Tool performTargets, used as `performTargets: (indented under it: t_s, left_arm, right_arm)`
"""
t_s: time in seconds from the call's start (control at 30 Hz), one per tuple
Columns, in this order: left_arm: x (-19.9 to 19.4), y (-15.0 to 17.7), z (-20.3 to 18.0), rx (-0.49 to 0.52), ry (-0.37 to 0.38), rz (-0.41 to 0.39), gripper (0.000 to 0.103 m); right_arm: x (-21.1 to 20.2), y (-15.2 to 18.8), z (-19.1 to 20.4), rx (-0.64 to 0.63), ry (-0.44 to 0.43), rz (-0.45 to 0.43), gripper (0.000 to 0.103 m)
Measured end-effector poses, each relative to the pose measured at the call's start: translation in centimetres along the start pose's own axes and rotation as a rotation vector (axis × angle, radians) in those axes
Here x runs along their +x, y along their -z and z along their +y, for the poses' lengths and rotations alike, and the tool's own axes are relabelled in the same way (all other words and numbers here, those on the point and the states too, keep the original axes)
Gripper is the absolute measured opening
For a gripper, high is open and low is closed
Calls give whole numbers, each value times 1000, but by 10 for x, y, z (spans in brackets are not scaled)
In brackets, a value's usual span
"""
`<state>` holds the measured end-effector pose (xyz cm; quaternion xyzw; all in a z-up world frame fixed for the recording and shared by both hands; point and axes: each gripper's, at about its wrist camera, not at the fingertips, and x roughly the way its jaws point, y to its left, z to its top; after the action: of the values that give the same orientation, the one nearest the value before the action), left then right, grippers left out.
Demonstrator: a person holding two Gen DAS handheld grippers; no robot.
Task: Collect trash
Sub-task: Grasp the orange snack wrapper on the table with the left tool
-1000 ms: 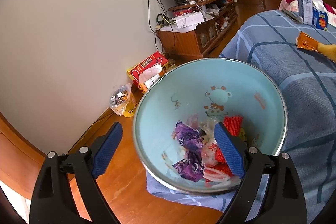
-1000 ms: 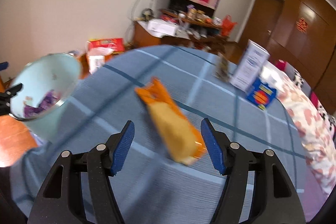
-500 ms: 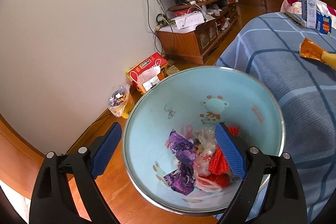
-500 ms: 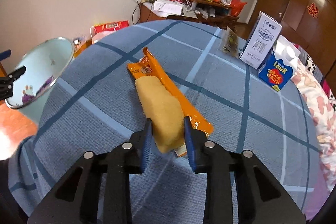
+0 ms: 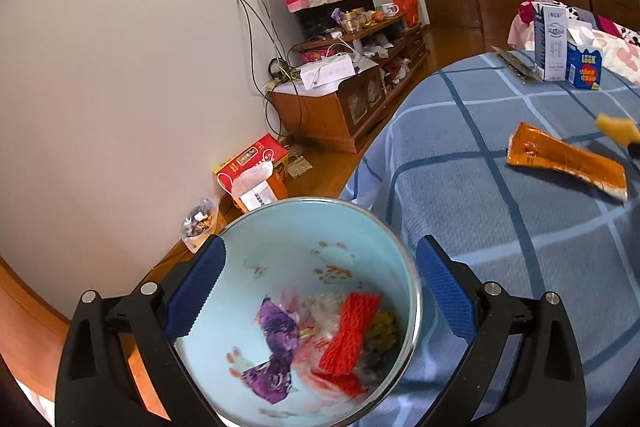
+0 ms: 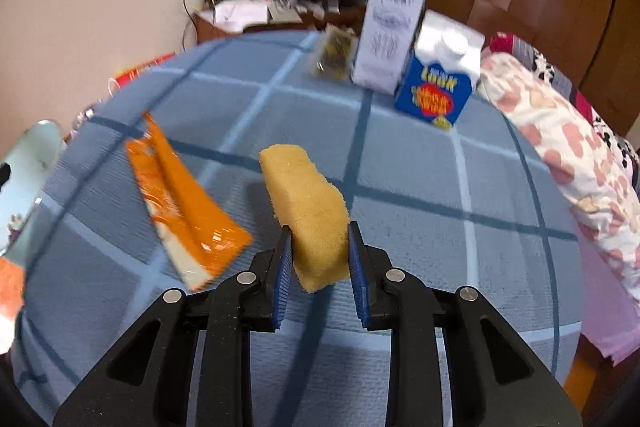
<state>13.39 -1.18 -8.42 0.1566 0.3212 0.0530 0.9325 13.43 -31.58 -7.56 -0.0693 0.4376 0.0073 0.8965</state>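
A pale blue trash bin (image 5: 288, 247) with a metal rim holds purple, red and white wrappers. My left gripper (image 5: 320, 287) hovers right over it, jaws wide and still opening, with the bin's mouth between them; the pads do not press on it. On the blue checked tablecloth (image 6: 400, 227) lies an orange wrapper (image 6: 184, 211) (image 5: 568, 163). My right gripper (image 6: 320, 255) is shut on a yellow sponge-like block (image 6: 308, 211) (image 5: 618, 131), held just above the cloth to the right of the wrapper. The bin (image 6: 28, 163) shows at the far left of the right wrist view.
A white carton (image 6: 390, 39), a blue carton (image 6: 440, 83) and a small packet (image 6: 336, 53) stand at the table's far side. Floral bedding (image 6: 560, 131) lies to the right. A cluttered wooden cabinet (image 5: 340, 107) and a red box (image 5: 256, 163) sit by the wall.
My right gripper closed on the yellow block and lifted it off the orange wrapper. The left gripper moved over the bin, whose mouth now lies between its fingers.
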Motion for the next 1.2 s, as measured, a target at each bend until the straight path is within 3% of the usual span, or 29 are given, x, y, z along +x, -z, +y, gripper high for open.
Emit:
performTargets:
  t_s: [0.17, 0.4, 0.47, 0.67, 0.77, 1.0, 1.2]
  left_arm:
    - [8, -2, -2, -19, -8, 22, 94]
    - [1, -7, -14, -18, 12, 17, 95]
    - [-4, -12, -23, -14, 30, 10, 95]
    - [-14, -32, -76, 9, 101, 9, 97]
    - [-13, -39, -102, 13, 122, 29, 97]
    - [0, -56, -152, -1, 151, 107, 97]
    - [13, -62, -186, 54, 129, 167, 97]
  right_arm:
    - [-12, 19, 18, -38, -75, 46, 27]
    - [-40, 36, 31, -43, -136, -2, 27]
    - [-42, 37, 21, -21, -107, -13, 27]
    - [-41, 51, -26, 4, 142, -67, 27]
    - [-35, 58, -51, 25, 211, -77, 27]
    - [-34, 60, -82, 88, 205, -102, 27]
    - [-32, 56, -85, 106, 175, -114, 27]
